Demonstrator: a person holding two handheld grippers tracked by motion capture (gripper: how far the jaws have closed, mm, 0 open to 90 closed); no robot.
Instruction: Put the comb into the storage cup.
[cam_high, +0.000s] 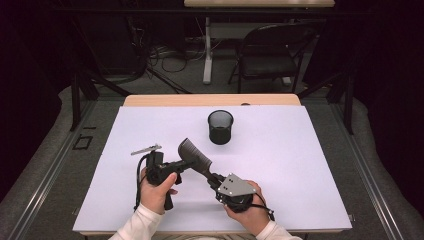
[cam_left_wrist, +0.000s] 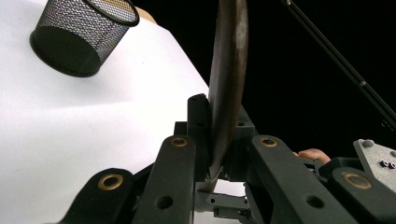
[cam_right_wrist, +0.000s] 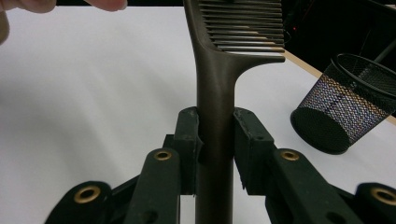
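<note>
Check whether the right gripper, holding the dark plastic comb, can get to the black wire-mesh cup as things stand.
Probably yes: bare white table lies between the right gripper and the mesh cup, but the left gripper also clamps the comb.

The comb (cam_right_wrist: 215, 84) clamped in the right gripper (cam_right_wrist: 215, 135) looks like dark brown plastic, smooth with a dull sheen along its handle, and the left gripper (cam_left_wrist: 219, 140) that pinches its thin edge is matt black plastic with brass-coloured rings at the joints. Beyond both grippers stands a cup (cam_high: 220, 127) of fine black wire mesh with a smooth rim. The table (cam_high: 310, 150) under them is covered in a matt white sheet like paper, with a strip of pale wood showing at the far edge.
</note>
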